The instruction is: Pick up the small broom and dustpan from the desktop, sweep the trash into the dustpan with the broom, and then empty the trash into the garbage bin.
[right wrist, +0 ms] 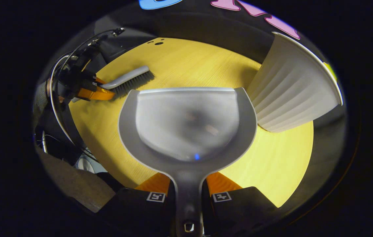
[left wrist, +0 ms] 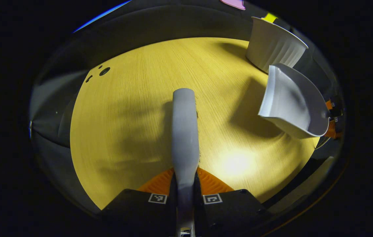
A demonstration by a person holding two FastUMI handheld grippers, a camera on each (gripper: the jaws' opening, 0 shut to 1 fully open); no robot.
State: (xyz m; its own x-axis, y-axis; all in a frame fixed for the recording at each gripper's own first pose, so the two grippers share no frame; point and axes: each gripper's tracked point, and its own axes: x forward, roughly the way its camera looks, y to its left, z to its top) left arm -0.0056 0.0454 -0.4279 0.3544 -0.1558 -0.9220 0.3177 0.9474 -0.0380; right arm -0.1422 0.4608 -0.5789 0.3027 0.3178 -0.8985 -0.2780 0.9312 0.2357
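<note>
With dustpan (right wrist: 186,125) lifted just beside bin (right wrist: 293,89), right gripper (right wrist: 188,194) clamped on its handle: carry lip over bin rim, tip forward. Left gripper (left wrist: 185,194) clamped on broom (left wrist: 184,131); hold it low over desktop (left wrist: 133,98), well left of bin.

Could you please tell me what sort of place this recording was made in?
Probably a recording booth staged as a desk for a cleaning chore: a round wooden tabletop ringed by black cloth walls, a white ribbed bin standing on it, and the broom and dustpan each held in a gripper.
</note>
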